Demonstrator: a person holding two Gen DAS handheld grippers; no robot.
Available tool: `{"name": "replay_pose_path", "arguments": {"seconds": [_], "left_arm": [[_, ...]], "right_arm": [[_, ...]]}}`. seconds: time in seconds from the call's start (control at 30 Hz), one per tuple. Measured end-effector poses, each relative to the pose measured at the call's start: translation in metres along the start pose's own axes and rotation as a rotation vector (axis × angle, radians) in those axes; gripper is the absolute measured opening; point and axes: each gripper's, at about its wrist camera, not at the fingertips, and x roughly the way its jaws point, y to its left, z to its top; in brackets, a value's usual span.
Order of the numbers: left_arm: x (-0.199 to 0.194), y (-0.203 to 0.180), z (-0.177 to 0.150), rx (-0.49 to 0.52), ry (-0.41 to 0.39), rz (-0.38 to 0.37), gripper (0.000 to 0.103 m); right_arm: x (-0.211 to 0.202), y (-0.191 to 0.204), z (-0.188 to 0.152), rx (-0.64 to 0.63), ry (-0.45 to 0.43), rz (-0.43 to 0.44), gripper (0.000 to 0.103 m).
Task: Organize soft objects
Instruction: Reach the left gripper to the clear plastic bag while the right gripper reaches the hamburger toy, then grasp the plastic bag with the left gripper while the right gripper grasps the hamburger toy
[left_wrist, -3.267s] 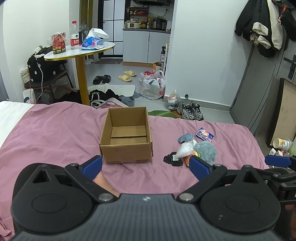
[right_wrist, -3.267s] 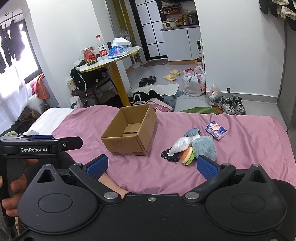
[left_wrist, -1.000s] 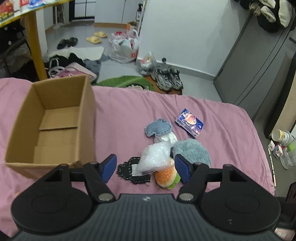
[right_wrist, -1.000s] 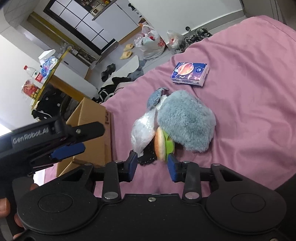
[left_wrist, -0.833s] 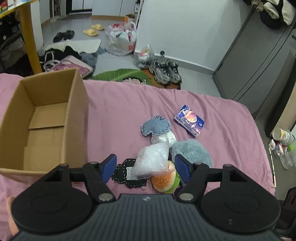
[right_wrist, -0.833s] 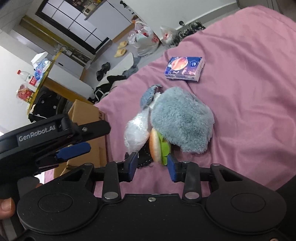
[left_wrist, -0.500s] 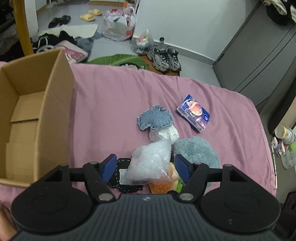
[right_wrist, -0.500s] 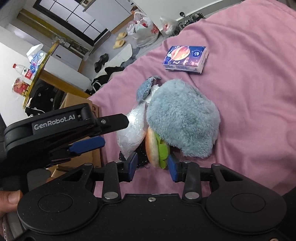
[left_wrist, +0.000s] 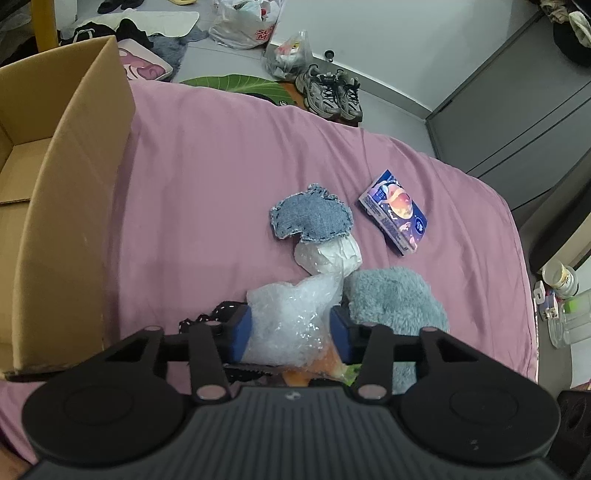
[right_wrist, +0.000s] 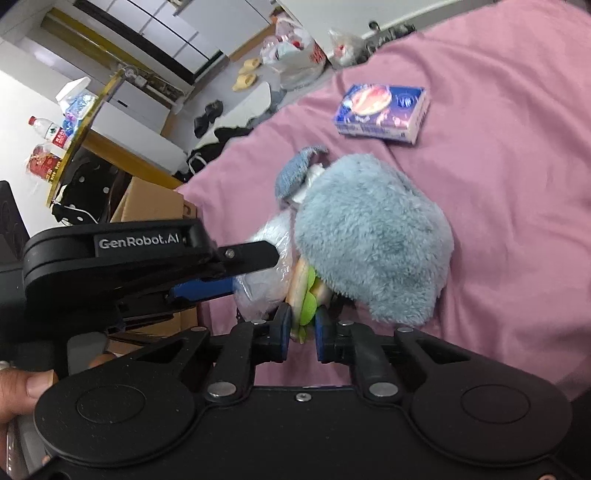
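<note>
Soft things lie heaped on the pink bed sheet (left_wrist: 207, 177). My left gripper (left_wrist: 290, 332) is closed on a clear bubble-wrap bag (left_wrist: 291, 317), its blue pads touching both sides. My right gripper (right_wrist: 302, 330) is closed on a plush burger toy (right_wrist: 308, 291), tan bun and green lettuce between the pads. A blue-grey fluffy plush (right_wrist: 373, 236) lies against the burger; it also shows in the left wrist view (left_wrist: 395, 302). A denim patch (left_wrist: 310, 218), a white wrapped bundle (left_wrist: 328, 254) and a black lace piece (left_wrist: 207, 317) lie close by. The open cardboard box (left_wrist: 70, 192) stands to the left.
A blue tissue pack (left_wrist: 395, 214) lies on the sheet to the right. Beyond the bed's far edge are shoes (left_wrist: 328, 96) and a plastic bag (left_wrist: 247, 26) on the floor. A yellow-legged table (right_wrist: 92, 122) stands behind the box.
Both grippers moved forward and down into the heap. The left jaws narrowed onto the bubble-wrap bag and the right jaws narrowed onto the plush burger.
</note>
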Motion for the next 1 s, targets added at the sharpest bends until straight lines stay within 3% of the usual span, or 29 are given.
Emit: {"name": "replay_pose_path", "arguments": {"seconds": [0.2,0.63,1.0], "left_arm": [[-0.020,0.002,-0.005,0.006,-0.052,0.003,0.026],[-0.076,0.020,-0.024,0.029,-0.165,0.014,0.025],[-0.121,0.032,-0.036,0.024,-0.274,0.020,0.026]], "right_arm": [[-0.014,0.006,-0.006,-0.029,-0.037,-0.003,0.012],[-0.037,0.023,-0.012,-0.097,-0.101,-0.026,0.012],[-0.069,0.047,-0.007,-0.164,-0.215,-0.011,0.012]]}}
